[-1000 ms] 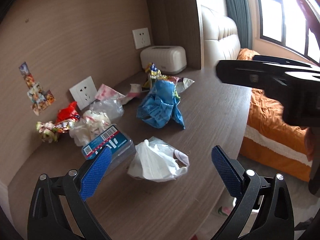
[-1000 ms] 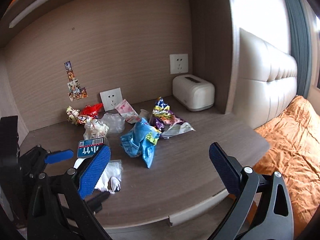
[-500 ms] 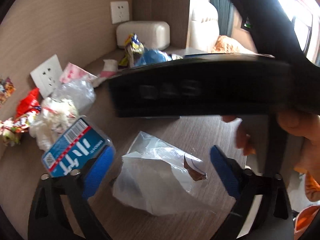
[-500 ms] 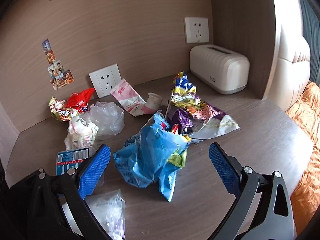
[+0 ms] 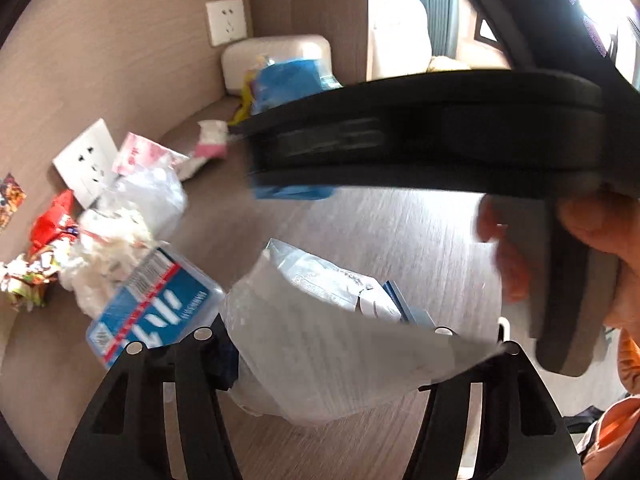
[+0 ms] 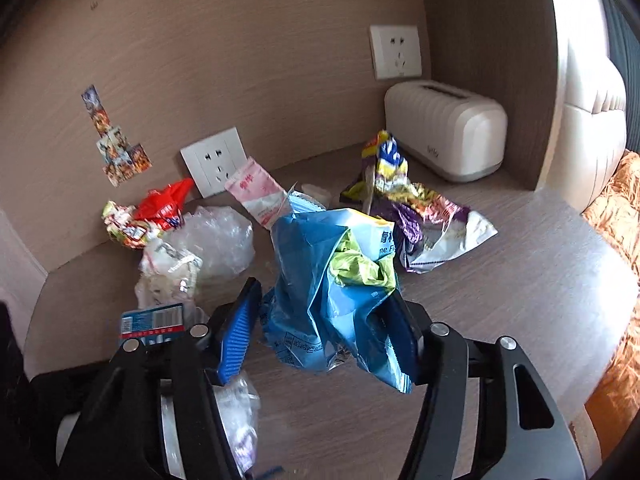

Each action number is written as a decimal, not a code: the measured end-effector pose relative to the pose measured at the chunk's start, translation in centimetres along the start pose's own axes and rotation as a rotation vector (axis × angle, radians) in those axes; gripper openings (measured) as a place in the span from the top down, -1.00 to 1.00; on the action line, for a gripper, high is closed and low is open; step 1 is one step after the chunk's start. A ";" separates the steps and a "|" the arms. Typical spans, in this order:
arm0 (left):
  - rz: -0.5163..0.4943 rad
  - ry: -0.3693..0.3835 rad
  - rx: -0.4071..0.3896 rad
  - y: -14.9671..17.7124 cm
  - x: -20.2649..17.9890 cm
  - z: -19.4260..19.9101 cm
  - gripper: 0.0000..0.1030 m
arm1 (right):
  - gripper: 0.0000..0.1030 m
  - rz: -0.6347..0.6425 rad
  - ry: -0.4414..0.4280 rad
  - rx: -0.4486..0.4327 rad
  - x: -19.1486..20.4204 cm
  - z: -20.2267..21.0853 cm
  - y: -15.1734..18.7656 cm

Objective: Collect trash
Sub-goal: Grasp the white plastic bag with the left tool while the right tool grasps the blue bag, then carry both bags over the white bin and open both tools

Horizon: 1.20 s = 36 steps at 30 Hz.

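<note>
In the left wrist view my left gripper (image 5: 320, 344) has its fingers around a clear plastic bag (image 5: 316, 332) on the wooden desk (image 5: 400, 232); the bag fills the gap and hides the pads. In the right wrist view my right gripper (image 6: 324, 332) has its blue pads (image 6: 236, 336) close on both sides of a crumpled blue plastic bag (image 6: 332, 276) with green wrapper inside. Whether either is clamped tight is unclear. The right gripper's body crosses the left wrist view (image 5: 440, 132).
More trash lies by the wall: a blue tissue pack (image 5: 156, 300), white crumpled wrapper (image 6: 168, 268), clear plastic (image 6: 220, 240), red wrapper (image 6: 164, 204), pink packet (image 6: 256, 192), purple snack bag (image 6: 424, 216). A white toaster (image 6: 444, 136) stands in the corner. An orange bed (image 6: 616, 216) lies right.
Both grippers moved forward and down onto the trash and their jaws narrowed: the left around the clear bag, the right around the blue bag.
</note>
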<state>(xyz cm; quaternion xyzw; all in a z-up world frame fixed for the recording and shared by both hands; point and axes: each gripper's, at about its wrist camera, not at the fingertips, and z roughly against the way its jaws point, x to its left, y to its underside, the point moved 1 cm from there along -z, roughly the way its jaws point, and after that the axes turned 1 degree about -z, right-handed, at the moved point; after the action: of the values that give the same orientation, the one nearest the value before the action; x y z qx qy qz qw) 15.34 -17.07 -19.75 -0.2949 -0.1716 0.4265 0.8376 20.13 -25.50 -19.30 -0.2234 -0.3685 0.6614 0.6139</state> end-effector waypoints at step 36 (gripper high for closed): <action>-0.349 0.357 -0.122 -4.0 -24.3 4.6 -0.15 | -0.19 -0.368 0.431 -0.205 -12.6 30.5 14.4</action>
<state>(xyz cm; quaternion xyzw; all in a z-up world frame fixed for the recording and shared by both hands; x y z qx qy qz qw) 1.29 -37.09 -14.56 -0.3814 -0.0949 0.2058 0.8962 -10.17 -44.00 -13.04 -0.3491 -0.3288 0.4356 0.7618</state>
